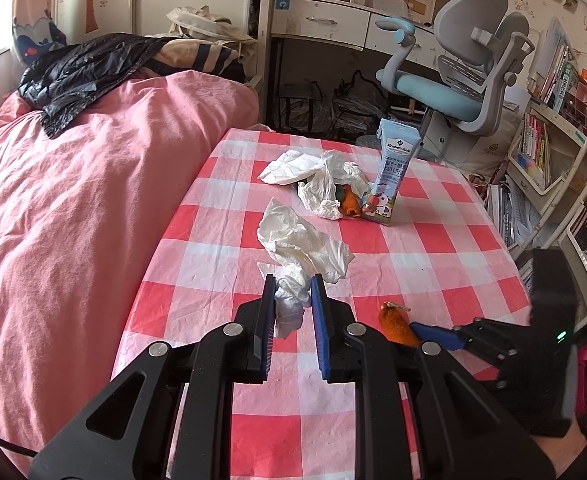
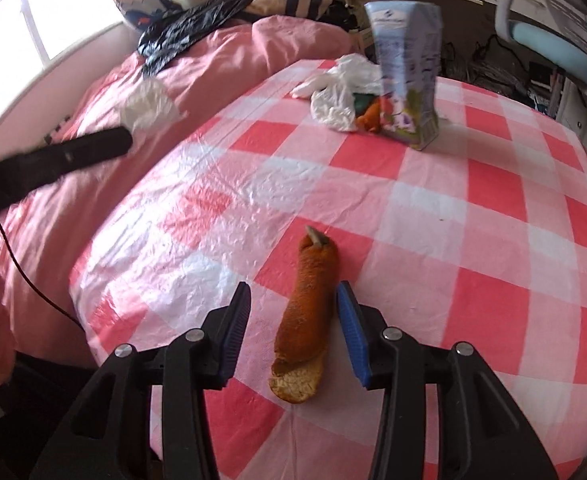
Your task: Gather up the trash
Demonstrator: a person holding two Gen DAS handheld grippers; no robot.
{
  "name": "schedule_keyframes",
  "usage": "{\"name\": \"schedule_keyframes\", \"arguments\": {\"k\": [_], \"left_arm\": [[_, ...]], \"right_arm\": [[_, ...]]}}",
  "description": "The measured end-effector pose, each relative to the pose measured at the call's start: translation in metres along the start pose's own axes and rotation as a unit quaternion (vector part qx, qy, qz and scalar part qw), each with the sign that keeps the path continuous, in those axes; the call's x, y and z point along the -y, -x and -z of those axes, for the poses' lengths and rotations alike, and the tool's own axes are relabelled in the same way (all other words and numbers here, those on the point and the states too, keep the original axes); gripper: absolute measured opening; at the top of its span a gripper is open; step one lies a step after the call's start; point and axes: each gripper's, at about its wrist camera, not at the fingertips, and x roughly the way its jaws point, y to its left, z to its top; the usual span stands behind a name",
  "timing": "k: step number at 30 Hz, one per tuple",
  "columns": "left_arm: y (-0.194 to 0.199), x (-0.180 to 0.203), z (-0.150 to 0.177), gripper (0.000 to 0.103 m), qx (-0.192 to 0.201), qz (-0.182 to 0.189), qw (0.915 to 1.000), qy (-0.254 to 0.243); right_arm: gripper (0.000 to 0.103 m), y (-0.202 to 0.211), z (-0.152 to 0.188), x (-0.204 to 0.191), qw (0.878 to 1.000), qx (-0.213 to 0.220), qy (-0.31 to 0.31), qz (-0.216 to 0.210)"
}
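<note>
Your left tongs (image 1: 292, 285) clamp crumpled white tissue (image 1: 301, 248); right tongs (image 2: 293, 300) apart, straddling long orange pitted peel strip (image 2: 307, 304) lower centre, pads not pressing.

Red-and-white checked plastic cloth (image 1: 433, 240) covers worktop ahead of me. Pink rumpled duvet on bed (image 1: 73, 220) just beside worktop, on my left. Crumpled black plastic bag (image 1: 77, 76) lies on far end of bed, striped beige cushion (image 1: 201, 54) behind it. Grey-and-light-blue swivel desk chair (image 1: 465, 80) beyond worktop's far edge. White desk with drawers (image 1: 325, 20) behind chair. White bookshelves crammed with books (image 1: 541, 148) on my right. Bright window (image 2: 41, 16) past bed.
</note>
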Motion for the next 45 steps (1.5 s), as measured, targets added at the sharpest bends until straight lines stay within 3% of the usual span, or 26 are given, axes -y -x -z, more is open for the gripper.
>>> {"name": "schedule_keyframes", "arguments": {"k": [1,2,3,9,16,23,45], "left_arm": [[0.000,0.000,0.000,0.016,0.000,0.000,1.0000,0.000],[0.000,0.000,0.000,0.016,0.000,0.000,1.0000,0.001],[0.000,0.000,0.000,0.016,0.000,0.000,1.0000,0.001],[0.005,0.001,-0.001,0.016,0.006,0.002,1.0000,0.001],[0.008,0.002,-0.002,0.016,0.014,0.000,0.9999,0.001],[0.010,0.003,-0.003,0.016,0.022,-0.001,0.9998,-0.001],[0.025,0.009,-0.006,0.016,0.062,-0.006,0.9980,-0.013]], "right_arm": [[0.036,-0.001,-0.001,-0.002,1.000,-0.001,0.006,0.004],[0.024,-0.001,-0.002,-0.003,1.000,-0.001,0.010,0.004],[0.022,0.000,-0.002,-0.002,1.000,-0.001,0.007,-0.003],[0.021,0.021,-0.008,0.004,0.999,0.043,-0.013,-0.011],[0.021,0.050,-0.020,0.008,0.991,0.128,-0.032,-0.032],[0.021,0.068,-0.026,0.009,0.983,0.173,-0.039,-0.044],[0.021,0.083,-0.025,0.006,0.976,0.208,-0.031,-0.061]]}}
